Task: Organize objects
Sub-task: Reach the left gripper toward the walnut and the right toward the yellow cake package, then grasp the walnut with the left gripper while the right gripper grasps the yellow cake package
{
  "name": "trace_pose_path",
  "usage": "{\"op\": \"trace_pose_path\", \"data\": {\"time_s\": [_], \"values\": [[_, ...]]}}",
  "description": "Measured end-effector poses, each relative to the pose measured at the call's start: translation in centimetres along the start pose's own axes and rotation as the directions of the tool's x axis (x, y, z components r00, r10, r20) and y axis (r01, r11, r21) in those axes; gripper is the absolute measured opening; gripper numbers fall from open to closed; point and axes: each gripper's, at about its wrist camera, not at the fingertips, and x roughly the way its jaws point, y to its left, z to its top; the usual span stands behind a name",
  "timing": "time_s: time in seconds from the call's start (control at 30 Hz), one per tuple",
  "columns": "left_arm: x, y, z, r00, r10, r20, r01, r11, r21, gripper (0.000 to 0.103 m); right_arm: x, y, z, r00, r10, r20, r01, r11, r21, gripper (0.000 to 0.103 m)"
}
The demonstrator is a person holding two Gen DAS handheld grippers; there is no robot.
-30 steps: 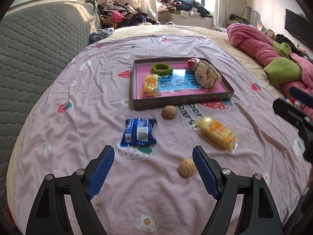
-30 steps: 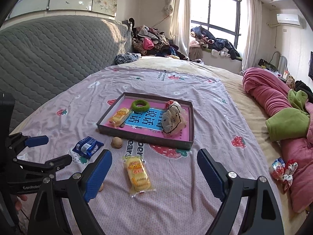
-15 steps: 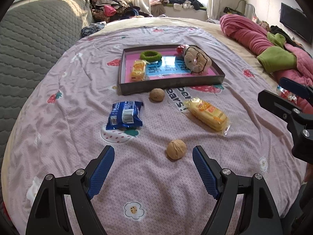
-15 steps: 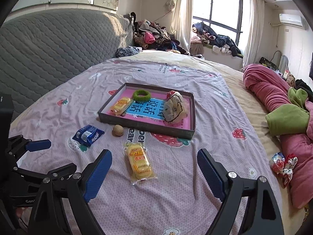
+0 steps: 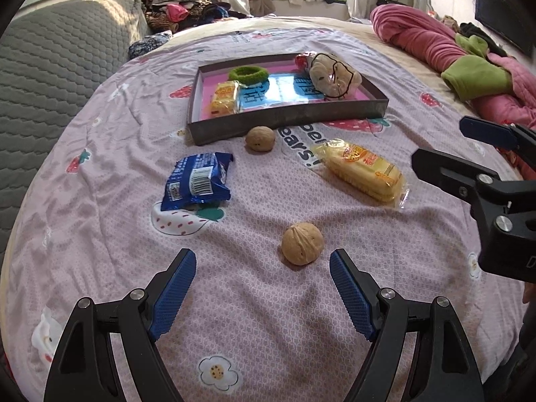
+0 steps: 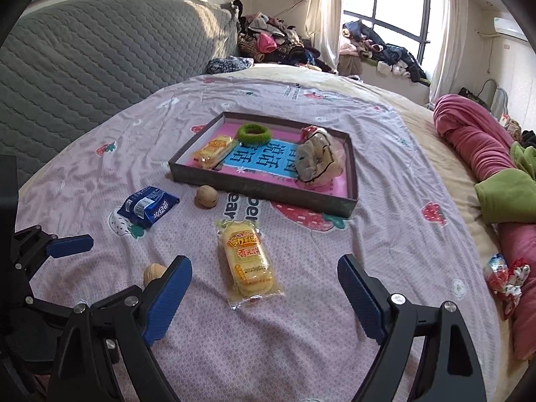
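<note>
Bed (image 5: 100, 127) with pink strawberry sheet carried everything. Tray (image 5: 284, 121) sat mid-bed, holding a yellow snack pack (image 5: 225, 97), green ring (image 5: 248, 74), plush toy (image 5: 333, 74) and a red-white wrapper at the far corner, mostly hidden behind the toy. Loose on the sheet: far walnut (image 5: 260, 138) just beside the tray's near wall, blue packet (image 5: 197, 181) to its left with barcode up, yellow cracker pack (image 5: 363, 170) to its right, near walnut (image 5: 302, 243) closest. Left claw (image 5: 263, 289) was open, nothing between the pads, near walnut just ahead and toward its right pad, not touching. Right claw (image 6: 264, 296) was open too, empty, with the cracker pack (image 6: 248, 261) lying ahead between its fingers, apart from both. In the right view the pack's long axis ran roughly along the claw's pointing line, tilted slightly; in the left view it lay diagonal, far end toward the tray. Nothing blocked either target. Pink quilt (image 6: 475, 144) with green blanket (image 6: 506, 197) lay along the right edge, small candy wrappers (image 6: 506, 276) beside it. Grey headboard (image 6: 100, 67) on the left, clothes piled by the window (image 6: 395, 16).
</note>
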Motion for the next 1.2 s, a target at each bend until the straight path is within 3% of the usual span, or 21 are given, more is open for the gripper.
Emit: {"op": "trace_pose_path", "data": {"time_s": [0.77, 0.9, 1.1, 1.17, 1.2], "values": [[4.0, -0.5, 0.3, 1.0, -0.019, -0.022, 0.018, 0.999, -0.027, 0.083, 7.5, 0.3, 0.2, 0.994, 0.033, -0.108, -0.035, 0.999, -0.012, 0.088], [4.7, -0.2, 0.4, 0.999, -0.025, -0.027, 0.024, 0.999, -0.044, 0.082, 9.1, 0.5, 0.2, 0.99, 0.038, -0.138, -0.041, 0.999, -0.021, 0.084], [5.5, -0.5, 0.4, 1.0, -0.011, -0.026, 0.01, 0.999, -0.037, 0.075, 10.8, 0.6, 0.0, 0.985, 0.051, -0.167, -0.056, 0.998, -0.023, 0.068], [5.5, -0.4, 0.5, 1.0, -0.019, -0.021, 0.018, 0.999, -0.04, 0.058, 10.8, 0.7, -0.1, 0.986, 0.054, -0.159, -0.059, 0.998, -0.027, 0.063], [5.5, -0.4, 0.6, 1.0, -0.023, -0.018, 0.022, 0.999, -0.046, 0.055, 10.8, 0.7, -0.1, 0.986, 0.057, -0.155, -0.061, 0.998, -0.025, 0.058]]}}
